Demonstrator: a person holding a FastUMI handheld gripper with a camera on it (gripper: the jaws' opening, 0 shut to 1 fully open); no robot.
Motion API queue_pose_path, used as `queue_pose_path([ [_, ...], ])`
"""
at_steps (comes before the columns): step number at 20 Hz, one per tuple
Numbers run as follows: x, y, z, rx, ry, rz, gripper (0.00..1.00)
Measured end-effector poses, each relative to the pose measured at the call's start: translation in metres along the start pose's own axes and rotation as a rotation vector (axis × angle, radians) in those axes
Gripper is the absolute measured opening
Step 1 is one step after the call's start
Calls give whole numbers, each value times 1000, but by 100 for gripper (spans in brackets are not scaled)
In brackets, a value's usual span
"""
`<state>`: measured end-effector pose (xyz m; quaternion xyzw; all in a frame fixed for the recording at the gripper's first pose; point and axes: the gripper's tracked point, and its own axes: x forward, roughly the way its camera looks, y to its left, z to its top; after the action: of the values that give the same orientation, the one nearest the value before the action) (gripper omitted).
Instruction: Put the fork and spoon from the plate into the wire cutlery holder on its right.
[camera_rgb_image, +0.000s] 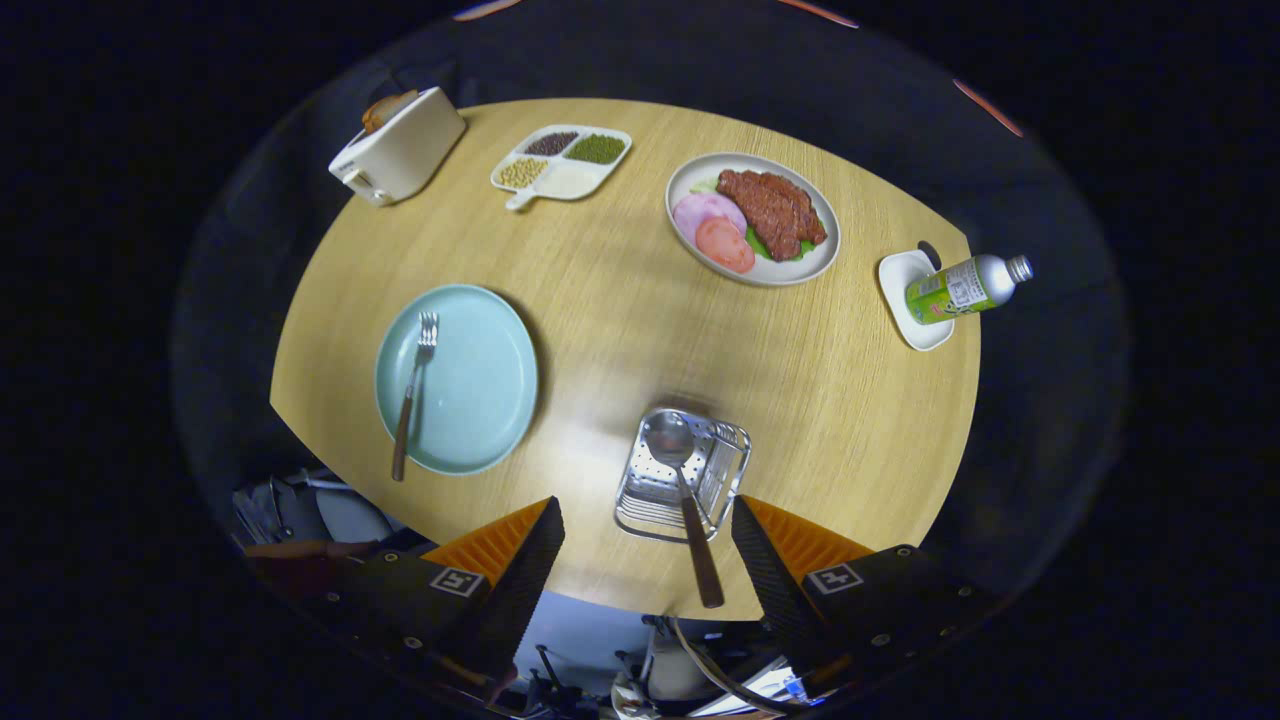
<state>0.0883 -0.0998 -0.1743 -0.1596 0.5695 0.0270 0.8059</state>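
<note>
Spoon (683, 500) is seen resting in the wire cutlery holder (683, 475) on the wooden counter (620, 300), its handle jutting out between the spread, empty fingers (648, 560). Left of the holder, the fork (413, 392) is laid across the pale blue plate (480, 380).

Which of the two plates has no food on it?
The light blue plate, holding only the fork. The white plate carries meat.
</note>
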Motion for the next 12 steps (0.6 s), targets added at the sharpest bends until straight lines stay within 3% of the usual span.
queue_pose_path([
  [2,-17,29,12,60,-111,40,100],
  [6,-30,75,28,86,-307,44,100],
  [8,-26,105,28,94,-365,75,99],
  [10,-17,115,25,50,-411,27,100],
  [12,-5,142,22,54,-432,43,100],
])
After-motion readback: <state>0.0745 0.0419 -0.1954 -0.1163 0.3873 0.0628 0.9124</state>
